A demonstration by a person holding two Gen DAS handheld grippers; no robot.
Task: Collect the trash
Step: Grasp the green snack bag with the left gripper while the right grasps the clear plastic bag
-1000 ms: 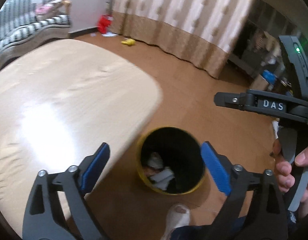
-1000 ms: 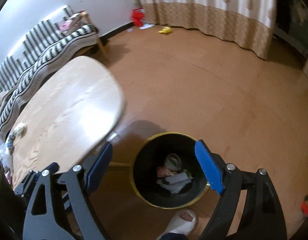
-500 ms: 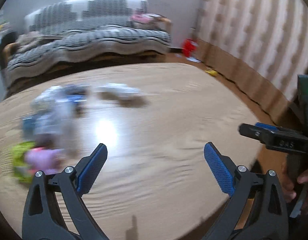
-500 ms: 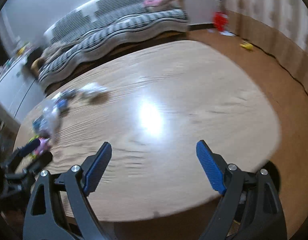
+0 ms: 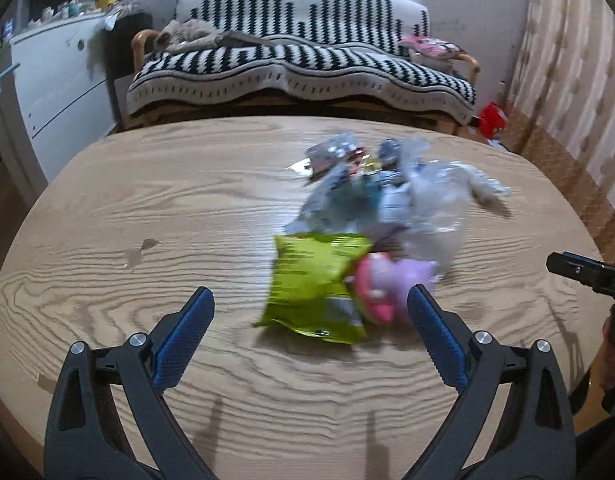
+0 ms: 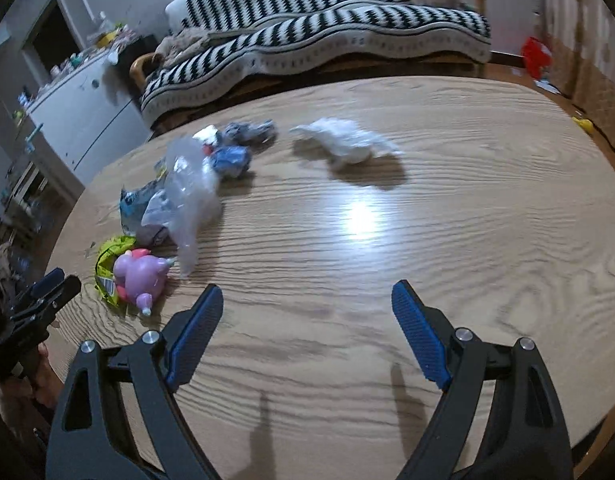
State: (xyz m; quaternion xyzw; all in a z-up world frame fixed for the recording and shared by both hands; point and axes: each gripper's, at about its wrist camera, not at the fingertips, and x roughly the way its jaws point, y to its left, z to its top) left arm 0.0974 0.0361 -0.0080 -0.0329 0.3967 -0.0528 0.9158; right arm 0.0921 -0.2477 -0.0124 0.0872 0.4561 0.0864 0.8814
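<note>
A heap of trash lies on the oval wooden table (image 5: pixel 147 208). Nearest the left gripper (image 5: pixel 311 312) is a green snack bag (image 5: pixel 311 280) with a pink and lilac toy-like item (image 5: pixel 387 284) beside it. Behind them sit a clear plastic bag (image 5: pixel 435 200) and several crumpled wrappers (image 5: pixel 339 156). The left gripper is open, just short of the green bag. In the right wrist view the right gripper (image 6: pixel 307 304) is open over bare wood, with a crumpled white tissue (image 6: pixel 347 142) farther ahead, the plastic bag (image 6: pixel 187 192) and lilac item (image 6: pixel 141 274) to its left.
A black-and-white striped sofa (image 5: pixel 299 64) stands behind the table. A white cabinet (image 5: pixel 55 80) is at the left, curtains (image 5: pixel 567 60) at the right. A red item (image 6: pixel 537 56) lies on the floor by the curtain. Each gripper shows at the edge of the other's view.
Both grippers swung from above the black trash bin on the floor round to the table. The trash heap has come into view, close in front of the left gripper. Both jaws stayed wide.
</note>
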